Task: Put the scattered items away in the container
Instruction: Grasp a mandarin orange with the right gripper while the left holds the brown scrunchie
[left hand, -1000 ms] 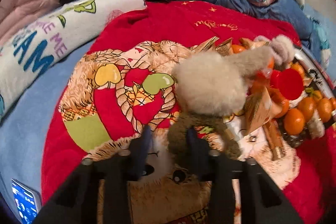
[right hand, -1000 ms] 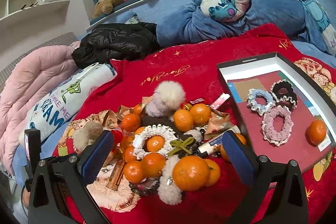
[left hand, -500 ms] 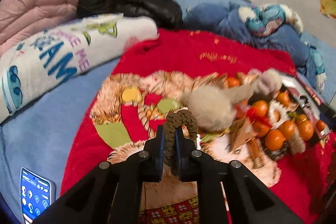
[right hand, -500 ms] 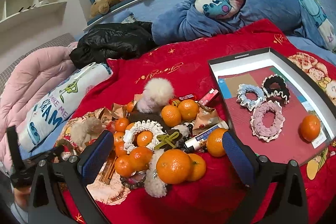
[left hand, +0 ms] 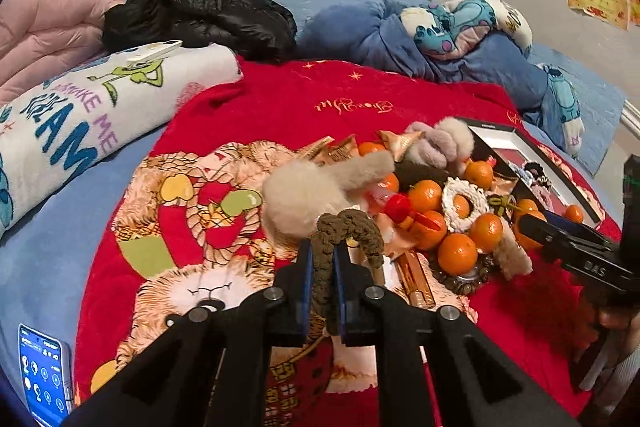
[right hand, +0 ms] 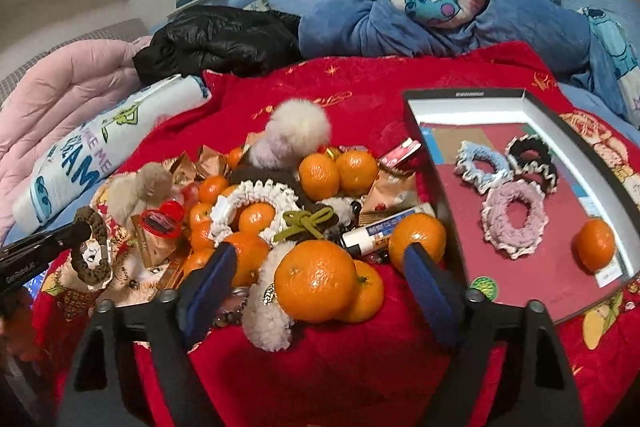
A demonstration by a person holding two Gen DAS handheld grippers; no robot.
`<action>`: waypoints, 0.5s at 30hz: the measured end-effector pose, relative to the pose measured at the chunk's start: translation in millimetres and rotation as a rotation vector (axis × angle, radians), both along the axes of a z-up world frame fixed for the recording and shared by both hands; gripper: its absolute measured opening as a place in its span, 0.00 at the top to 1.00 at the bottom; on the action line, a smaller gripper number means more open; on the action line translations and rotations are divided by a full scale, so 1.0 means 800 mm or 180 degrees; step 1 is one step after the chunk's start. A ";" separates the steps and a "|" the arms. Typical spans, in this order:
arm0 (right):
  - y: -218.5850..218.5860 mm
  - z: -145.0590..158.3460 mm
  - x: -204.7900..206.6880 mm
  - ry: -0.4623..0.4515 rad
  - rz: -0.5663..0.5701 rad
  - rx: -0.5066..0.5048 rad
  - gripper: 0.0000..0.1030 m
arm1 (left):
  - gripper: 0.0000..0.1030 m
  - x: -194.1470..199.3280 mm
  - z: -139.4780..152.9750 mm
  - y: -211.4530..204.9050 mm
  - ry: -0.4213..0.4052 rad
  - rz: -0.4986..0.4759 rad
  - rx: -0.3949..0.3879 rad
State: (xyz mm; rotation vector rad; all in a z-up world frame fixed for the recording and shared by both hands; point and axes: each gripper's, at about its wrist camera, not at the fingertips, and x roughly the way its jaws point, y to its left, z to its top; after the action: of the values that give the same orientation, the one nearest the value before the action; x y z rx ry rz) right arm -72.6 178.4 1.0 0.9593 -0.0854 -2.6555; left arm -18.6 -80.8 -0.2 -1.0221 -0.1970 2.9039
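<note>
While my left tongs (left hand: 320,267) pinch the brown scrunchie (left hand: 347,227) between their pads, it hangs lifted over the red blanket (left hand: 280,99) on the bed, at about 9 o'clock of the heap in the right wrist view. My right tongs (right hand: 316,267) are spread wide, holding nothing, with a big orange (right hand: 316,281) sitting between the blue pads and a second orange (right hand: 417,235) just beside the right pad.

The heap at the centre holds more oranges, a white scrunchie (right hand: 244,197) ringed around one orange, a green bow (right hand: 306,223), a red cap (right hand: 162,221), a fluffy pompom (right hand: 298,131) at 12 o'clock and a white tube (right hand: 380,231).

The box (right hand: 464,95) lies at 3 o'clock of the heap, open, on the blanket. Inside it I see a blue scrunchie (right hand: 482,163), a black scrunchie (right hand: 534,157), a pink scrunchie (right hand: 514,219) and one orange (right hand: 594,245) near its 4 o'clock corner.

A phone (left hand: 42,373) lies at 7 o'clock in the left wrist view.
</note>
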 end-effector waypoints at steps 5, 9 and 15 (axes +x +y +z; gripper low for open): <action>-0.003 -0.010 -0.007 -0.0124 -0.0047 0.0023 0.49 | 0.90 0.008 0.006 0.005 0.0116 -0.0076 0.0035; -0.003 -0.007 -0.003 -0.0102 -0.0046 0.0004 0.59 | 0.90 0.009 0.011 0.004 0.0149 -0.0067 0.0111; -0.006 -0.002 -0.002 -0.0100 -0.0065 -0.0003 0.61 | 0.90 0.007 0.021 0.015 0.0202 -0.0055 0.0122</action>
State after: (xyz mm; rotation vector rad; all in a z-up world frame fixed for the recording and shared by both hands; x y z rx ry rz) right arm -74.3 173.3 -0.8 1.0052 -0.1039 -2.6591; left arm -12.8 -68.4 16.3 -0.9200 -0.2386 2.9001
